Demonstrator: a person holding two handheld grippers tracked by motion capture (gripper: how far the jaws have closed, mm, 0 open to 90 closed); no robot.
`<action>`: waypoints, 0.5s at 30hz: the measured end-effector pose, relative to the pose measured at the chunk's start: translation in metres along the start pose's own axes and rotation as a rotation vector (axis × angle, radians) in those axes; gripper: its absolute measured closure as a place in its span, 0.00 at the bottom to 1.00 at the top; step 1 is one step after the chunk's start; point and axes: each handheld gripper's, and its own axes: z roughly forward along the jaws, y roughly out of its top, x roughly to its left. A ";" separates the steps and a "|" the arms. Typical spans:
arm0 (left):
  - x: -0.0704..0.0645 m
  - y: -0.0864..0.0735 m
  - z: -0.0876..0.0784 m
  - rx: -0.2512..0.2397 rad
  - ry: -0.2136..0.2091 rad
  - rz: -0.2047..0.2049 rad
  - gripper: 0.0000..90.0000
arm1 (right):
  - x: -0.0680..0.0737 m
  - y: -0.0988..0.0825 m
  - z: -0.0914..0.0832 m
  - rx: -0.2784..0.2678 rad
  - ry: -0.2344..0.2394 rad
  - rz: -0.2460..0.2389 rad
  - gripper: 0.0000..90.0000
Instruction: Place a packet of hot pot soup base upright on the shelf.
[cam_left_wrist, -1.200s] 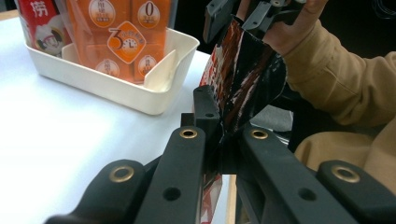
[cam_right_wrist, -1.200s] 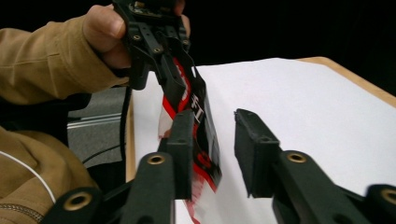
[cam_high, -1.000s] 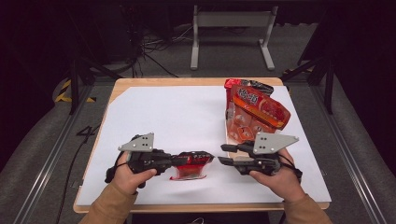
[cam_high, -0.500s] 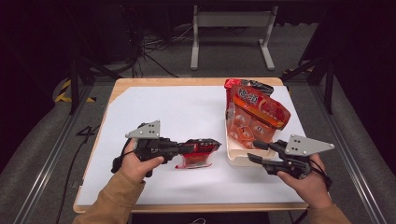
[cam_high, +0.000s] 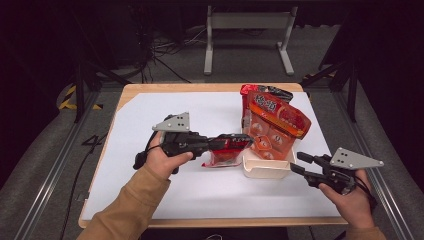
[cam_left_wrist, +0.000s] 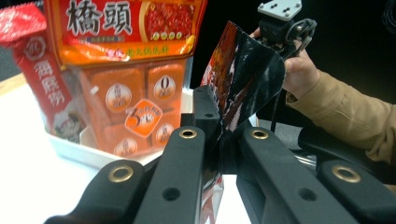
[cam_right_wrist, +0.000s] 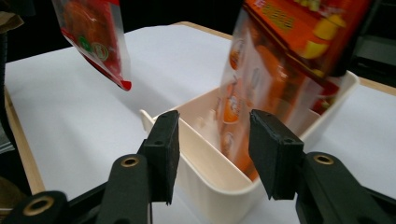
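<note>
Small red snack pouch (cam_high: 222, 152) clamped flat between the closed jaws of the left hand-held gripper (cam_high: 239, 142), lifted clear of the white tabletop (cam_high: 150, 120), hanging just left of the cream tray (cam_high: 265, 170). In the left gripper view, pouch (cam_left_wrist: 243, 84) pinched edge-on between the two black jaws, glossy red and black foil rising above the tips, a further strip of it dangling below. In the right gripper view, same pouch (cam_right_wrist: 93, 37) seen at upper left, lower corner pointing down above the paper, well apart from the tray rim.

Beside it, cream tray (cam_right_wrist: 205, 172) resting on the tabletop, holding a large orange and red bag (cam_high: 272, 125) stood upright, clear lower half showing orange packets inside. Behind that, a second red pack (cam_high: 250, 92) leaning at the tray's far end; possibly inside the tray too, though base hidden.

Right hand-held gripper (cam_high: 298, 162) held low at the tray's right side, jaws parted about halfway, nothing between the pads; jaws just opened further. In its own view, tips framing the near corner of the tray without touching it.

Left hand (cam_high: 162, 160) wrapped around its gripper body, tan sleeve (cam_high: 125, 205) entering from the bottom edge. Right hand (cam_high: 350, 200) near the tabletop's front right corner.
</note>
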 end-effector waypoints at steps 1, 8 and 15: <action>0.001 0.003 0.002 0.001 -0.003 0.006 1.00 | -0.003 -0.001 -0.002 0.001 -0.007 0.011 0.60; 0.006 0.015 0.020 -0.008 -0.016 0.013 1.00 | -0.019 -0.014 -0.009 0.026 -0.088 0.061 0.60; 0.010 0.021 0.032 -0.021 -0.031 0.010 1.00 | -0.033 -0.027 -0.009 0.078 -0.167 0.112 0.57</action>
